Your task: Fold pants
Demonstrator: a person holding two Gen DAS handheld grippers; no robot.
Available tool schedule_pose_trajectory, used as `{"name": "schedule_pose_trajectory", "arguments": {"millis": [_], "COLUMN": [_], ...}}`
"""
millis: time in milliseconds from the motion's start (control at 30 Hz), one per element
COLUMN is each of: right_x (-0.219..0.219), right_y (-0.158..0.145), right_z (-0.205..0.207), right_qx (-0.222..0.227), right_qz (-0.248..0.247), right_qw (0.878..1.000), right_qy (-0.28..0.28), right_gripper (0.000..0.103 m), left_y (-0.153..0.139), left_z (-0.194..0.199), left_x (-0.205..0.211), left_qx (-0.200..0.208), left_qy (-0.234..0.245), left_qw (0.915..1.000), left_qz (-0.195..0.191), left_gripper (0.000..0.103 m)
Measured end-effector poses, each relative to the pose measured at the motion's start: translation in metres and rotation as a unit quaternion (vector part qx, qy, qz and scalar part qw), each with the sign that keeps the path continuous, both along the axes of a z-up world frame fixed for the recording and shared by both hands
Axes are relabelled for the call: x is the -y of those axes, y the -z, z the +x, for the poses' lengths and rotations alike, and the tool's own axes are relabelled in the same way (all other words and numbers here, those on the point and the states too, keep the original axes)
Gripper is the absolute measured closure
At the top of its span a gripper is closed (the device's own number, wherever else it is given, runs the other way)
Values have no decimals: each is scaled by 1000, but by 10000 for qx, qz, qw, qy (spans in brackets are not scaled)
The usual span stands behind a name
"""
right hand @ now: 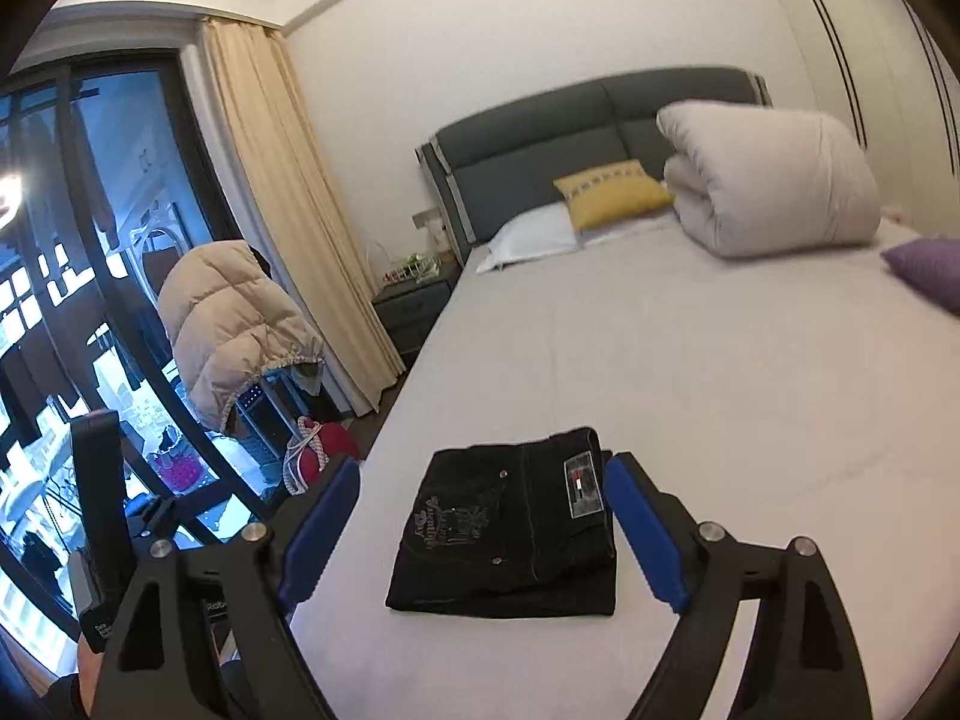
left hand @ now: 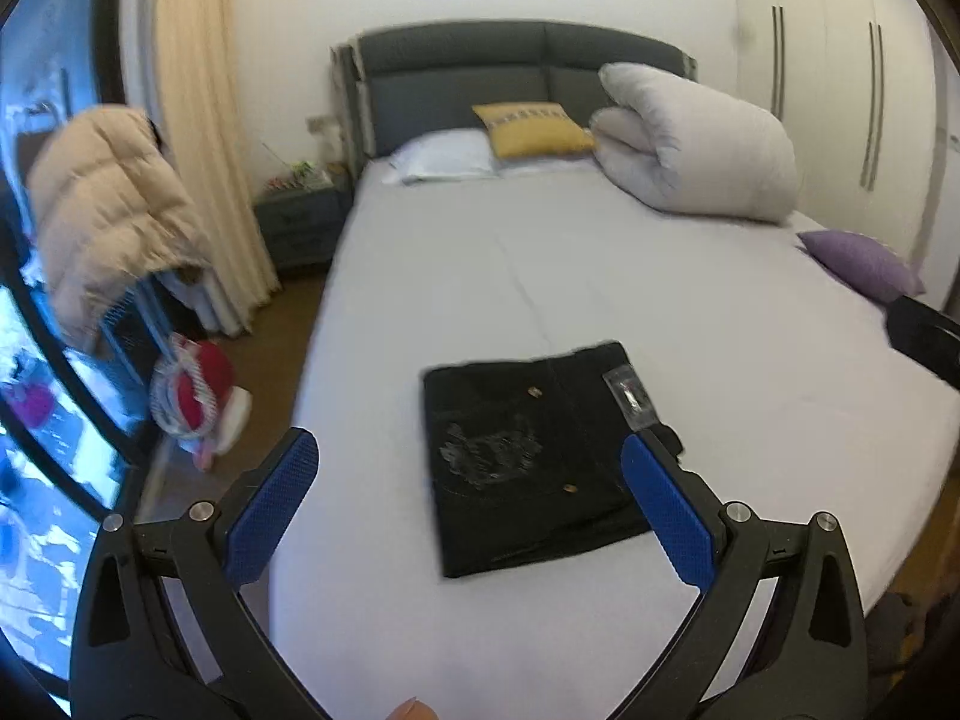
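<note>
We see the pants [left hand: 528,456] folded into a neat black square on the bed [left hand: 690,312]; both the left hand-held gripper [left hand: 468,504] and right hand-held gripper [right hand: 480,534] hang wide and empty above them; we should draw back without brushing the folds.

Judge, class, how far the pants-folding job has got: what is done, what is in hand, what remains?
Done: the black pants lie on the bed as a compact folded rectangle. In hand: nothing; the left gripper and right gripper both stand open, above the bundle, holding no cloth. Left: apparently nothing, unless the slightly uneven edges need tidying.
</note>
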State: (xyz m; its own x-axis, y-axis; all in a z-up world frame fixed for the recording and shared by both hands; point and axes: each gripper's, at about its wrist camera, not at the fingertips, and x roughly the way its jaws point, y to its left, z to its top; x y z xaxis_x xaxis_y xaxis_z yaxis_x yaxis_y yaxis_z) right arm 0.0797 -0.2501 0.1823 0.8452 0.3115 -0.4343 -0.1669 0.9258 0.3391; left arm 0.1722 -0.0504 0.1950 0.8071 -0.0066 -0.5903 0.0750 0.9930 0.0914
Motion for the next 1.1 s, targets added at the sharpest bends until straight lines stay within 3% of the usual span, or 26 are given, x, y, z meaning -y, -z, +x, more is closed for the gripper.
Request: {"name": "schedule_pose_trajectory", "arguments": {"millis": [200, 300, 400, 533, 800, 1100], "right_x": [-13, -20, -28, -39, -34, -32], "right_y": [-30, -42, -49, -45, -29, -14], "right_z": [-45, -59, -69, -65, -60, -57], "right_qx": [688, 931, 1011, 544, -41, -302], "right_qz": [-289, -541, -787, -1190, -1056, -1099], "right_qw": [9972, 9942, 9916, 9911, 9933, 9919], "right_qy": [1, 24, 164, 253, 461, 555], "right_gripper": [0, 0, 0, 0, 0, 0], "left_y": [-47, -61, -72, -72, -40, -19], "left_z": [-64, -81, -92, -97, -55, -24], "left_x": [3, 6, 5, 6, 8, 6], "left_qx": [851, 795, 706, 469, 55, -132], "left_qy": [-369, -843, -748, -739, -761, -787], "left_qw": [9956, 9923, 9945, 9962, 9970, 9966], "left_qz": [156, 443, 177, 27, -114, -202], "left_gripper": [0, 0, 0, 0, 0, 0]}}
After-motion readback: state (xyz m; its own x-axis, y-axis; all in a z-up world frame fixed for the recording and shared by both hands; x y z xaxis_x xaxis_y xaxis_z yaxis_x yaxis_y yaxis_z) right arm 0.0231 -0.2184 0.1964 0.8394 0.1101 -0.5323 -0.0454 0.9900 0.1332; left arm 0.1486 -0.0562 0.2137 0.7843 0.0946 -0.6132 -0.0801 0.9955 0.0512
